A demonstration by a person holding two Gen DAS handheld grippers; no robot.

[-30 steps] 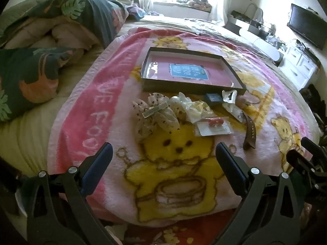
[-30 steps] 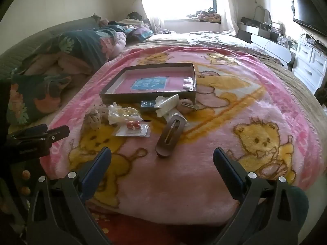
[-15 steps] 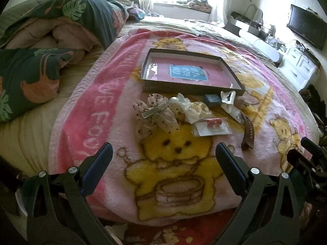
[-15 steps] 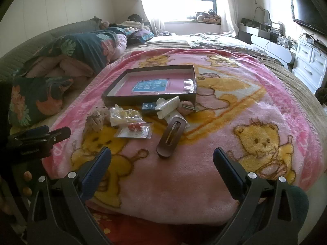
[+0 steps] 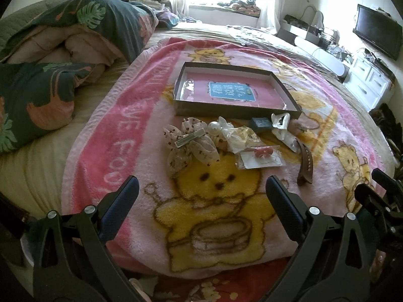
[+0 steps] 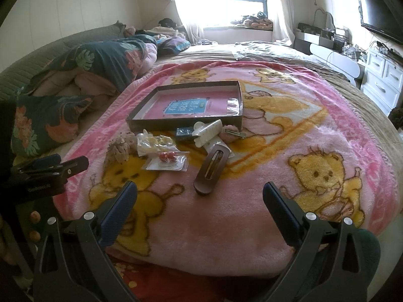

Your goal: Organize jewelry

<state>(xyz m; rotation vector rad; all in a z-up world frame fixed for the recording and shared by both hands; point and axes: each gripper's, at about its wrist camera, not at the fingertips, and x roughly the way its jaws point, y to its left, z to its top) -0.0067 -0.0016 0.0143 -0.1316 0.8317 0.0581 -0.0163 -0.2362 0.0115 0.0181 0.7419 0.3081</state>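
Black plastic arms with blue-padded fingers form each tool: the left tool (image 5: 201, 196) and right tool (image 6: 200, 198) both hang spread wide above the near edge of the bed, gripping nothing. Beyond them lies a plush pink blanket (image 6: 252, 214) printed with yellow bears. Loose pieces cluster mid-blanket: a brown oblong hair clip (image 6: 211, 172), a carded red ornament in clear wrap (image 6: 167, 161), a dotted fabric bow with a metal clip (image 5: 190, 142), a large pearl bead (image 5: 213, 127), a white claw clip (image 6: 207, 132) and a small dark box (image 5: 262, 123). Just behind them sits a shallow rectangular cardboard tray (image 5: 226, 112), pink-lined with a blue label. Rumpled leaf-print bedding (image 5: 37, 95) lies left.
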